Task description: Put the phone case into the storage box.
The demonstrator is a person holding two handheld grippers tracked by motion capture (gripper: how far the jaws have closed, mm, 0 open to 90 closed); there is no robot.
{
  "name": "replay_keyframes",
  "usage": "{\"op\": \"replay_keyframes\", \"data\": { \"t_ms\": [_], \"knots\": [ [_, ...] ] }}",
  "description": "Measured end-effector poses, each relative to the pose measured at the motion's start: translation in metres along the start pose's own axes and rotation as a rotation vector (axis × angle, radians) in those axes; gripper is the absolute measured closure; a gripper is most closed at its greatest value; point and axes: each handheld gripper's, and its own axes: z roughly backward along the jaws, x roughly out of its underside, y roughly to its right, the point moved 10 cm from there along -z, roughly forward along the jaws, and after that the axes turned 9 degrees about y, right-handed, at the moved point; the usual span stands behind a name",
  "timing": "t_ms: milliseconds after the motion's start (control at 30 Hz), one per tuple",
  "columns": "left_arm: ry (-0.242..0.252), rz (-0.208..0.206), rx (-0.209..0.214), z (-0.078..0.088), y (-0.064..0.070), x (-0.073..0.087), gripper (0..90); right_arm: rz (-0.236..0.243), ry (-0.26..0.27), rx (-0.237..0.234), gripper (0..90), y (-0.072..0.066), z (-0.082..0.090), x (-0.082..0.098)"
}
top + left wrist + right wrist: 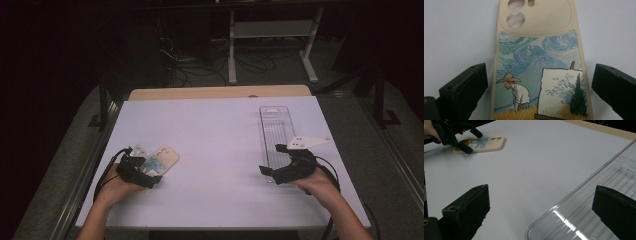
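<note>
A beige phone case (165,157) printed with a painter in a straw hat lies flat at the table's left front. My left gripper (149,166) is open around its lower end. In the left gripper view the case (539,57) lies between the two black jaws with a narrow gap on each side. At the right, a long clear plastic tray (276,131) stands empty. My right gripper (272,160) is open at the tray's near end, and in the right gripper view the tray's rounded corner (574,207) lies between its jaws.
A white sheet (215,135) covers the table, with a wooden edge (220,93) showing at the back. Beyond it on the floor stand a white desk frame (272,30) and tangled cables (185,60). The surroundings are dark.
</note>
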Motion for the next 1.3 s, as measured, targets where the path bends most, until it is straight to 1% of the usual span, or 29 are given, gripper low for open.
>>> {"op": "replay_keyframes", "data": {
  "t_ms": [33, 67, 100, 200, 300, 500, 800, 1133, 1167, 1300],
  "knots": [
    [0.001, -0.009, 0.001, 0.0010, -0.0010, -0.0002, 2.0, 0.000, 0.000, 0.000, 0.9, 0.0000, 0.0000, 0.0000],
    [0.005, -0.009, -0.002, 0.0013, -0.0015, -0.0005, 4.9, 0.000, 0.000, 0.001, 0.9, 0.0001, 0.0001, 0.0000],
    [0.007, -0.008, 0.000, 0.0015, -0.0019, -0.0004, 5.7, 0.000, 0.000, 0.000, 0.9, 0.0001, 0.0001, 0.0001],
    [0.004, -0.002, 0.000, 0.0014, -0.0022, 0.0006, 5.8, -0.001, 0.000, -0.001, 0.9, -0.0005, -0.0001, 0.0000],
    [-0.006, -0.007, -0.001, 0.0010, -0.0029, 0.0020, 5.9, -0.003, -0.001, -0.001, 0.9, -0.0007, -0.0002, 0.0002],
    [-0.005, -0.004, 0.016, 0.0017, -0.0021, 0.0022, 8.8, -0.002, -0.002, -0.001, 0.9, -0.0008, -0.0003, 0.0002],
    [-0.011, -0.012, 0.015, 0.0014, -0.0013, 0.0026, 9.3, -0.001, -0.001, -0.001, 0.9, -0.0009, -0.0002, 0.0001],
    [-0.019, -0.009, 0.022, 0.0021, -0.0020, 0.0028, 10.7, 0.001, -0.004, -0.002, 0.9, -0.0019, -0.0005, 0.0003],
    [-0.031, -0.005, 0.021, 0.0018, -0.0013, 0.0024, 10.7, 0.002, -0.004, -0.002, 0.9, -0.0019, -0.0005, 0.0004],
    [-0.035, -0.013, 0.023, 0.0017, -0.0019, 0.0022, 11.0, 0.000, -0.004, -0.002, 0.9, -0.0019, -0.0004, 0.0003]
  ]
}}
